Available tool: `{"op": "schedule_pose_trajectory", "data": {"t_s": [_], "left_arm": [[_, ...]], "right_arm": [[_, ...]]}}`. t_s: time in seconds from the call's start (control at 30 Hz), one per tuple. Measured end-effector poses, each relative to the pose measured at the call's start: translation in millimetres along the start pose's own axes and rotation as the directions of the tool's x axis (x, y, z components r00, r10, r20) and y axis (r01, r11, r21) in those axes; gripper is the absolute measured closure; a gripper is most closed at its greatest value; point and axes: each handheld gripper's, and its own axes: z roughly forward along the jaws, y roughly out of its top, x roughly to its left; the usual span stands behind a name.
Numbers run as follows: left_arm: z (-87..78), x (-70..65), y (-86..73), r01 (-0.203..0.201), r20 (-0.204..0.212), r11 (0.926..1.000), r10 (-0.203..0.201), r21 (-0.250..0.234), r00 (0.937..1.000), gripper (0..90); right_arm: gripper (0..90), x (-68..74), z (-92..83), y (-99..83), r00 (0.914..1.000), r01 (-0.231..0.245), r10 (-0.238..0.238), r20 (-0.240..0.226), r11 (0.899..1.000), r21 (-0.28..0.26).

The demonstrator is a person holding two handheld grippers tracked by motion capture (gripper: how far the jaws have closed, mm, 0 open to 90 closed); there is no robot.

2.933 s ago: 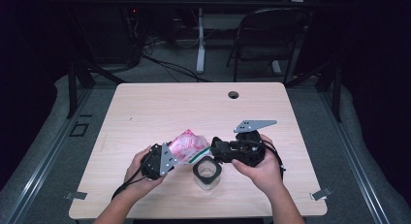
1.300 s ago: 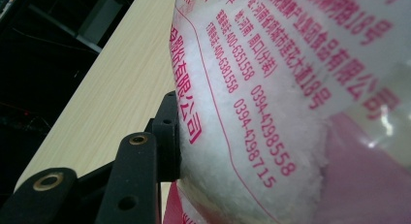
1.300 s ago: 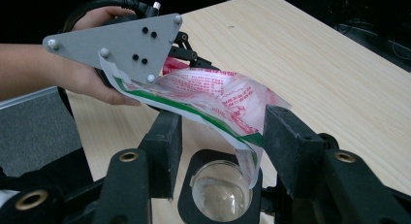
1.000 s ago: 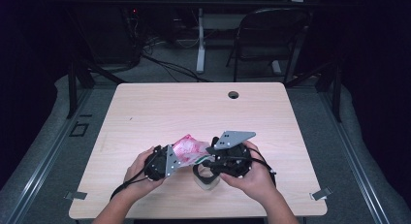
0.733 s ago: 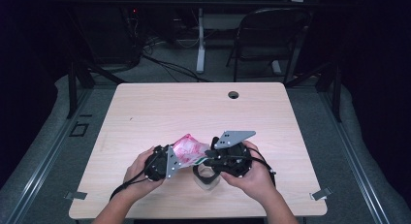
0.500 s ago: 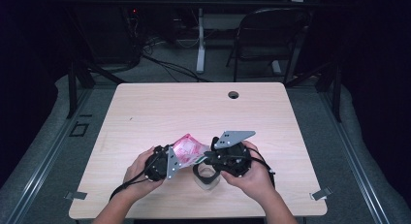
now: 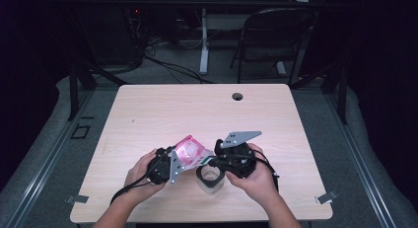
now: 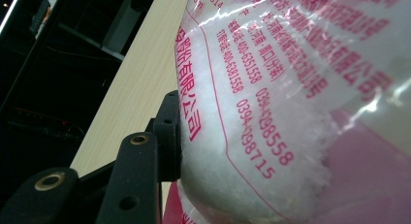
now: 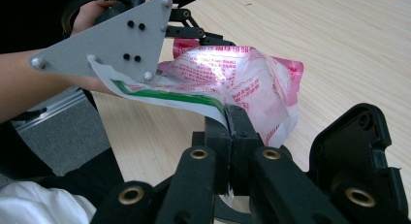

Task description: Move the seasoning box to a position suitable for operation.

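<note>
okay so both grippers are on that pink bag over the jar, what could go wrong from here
1. The right gripper pinches only the bag's thin top edge, so the film may slip out or tear unevenly.
2. The left gripper squeezes the bag's full body of white granules, so a sudden opening could spill them on the table.
3. The jar sits unheld below the bag; either hand could knock it.

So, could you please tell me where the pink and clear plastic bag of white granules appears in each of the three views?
High view: the pink and clear plastic bag of white granules sits low at centre, between the two grippers.
Left gripper view: the bag covers the right and centre, pressed against a black jaw.
Right gripper view: the bag lies at centre, its edge pinched in the shut jaws.
Shared landmark: the light wooden table.
</note>
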Motion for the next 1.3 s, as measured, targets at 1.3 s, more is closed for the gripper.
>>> {"op": "schedule_pose_trajectory", "data": {"t_s": [1.3], "left_arm": [[-9.0,2.6,17.0,-0.147,-0.005,0.9877,0.147,0.053,0.9891,59.0]], "right_arm": [[90.0,-19.4,-5.6,-17.7,0.9876,-0.138,0.138,-0.074,0.99,0.0]]}}
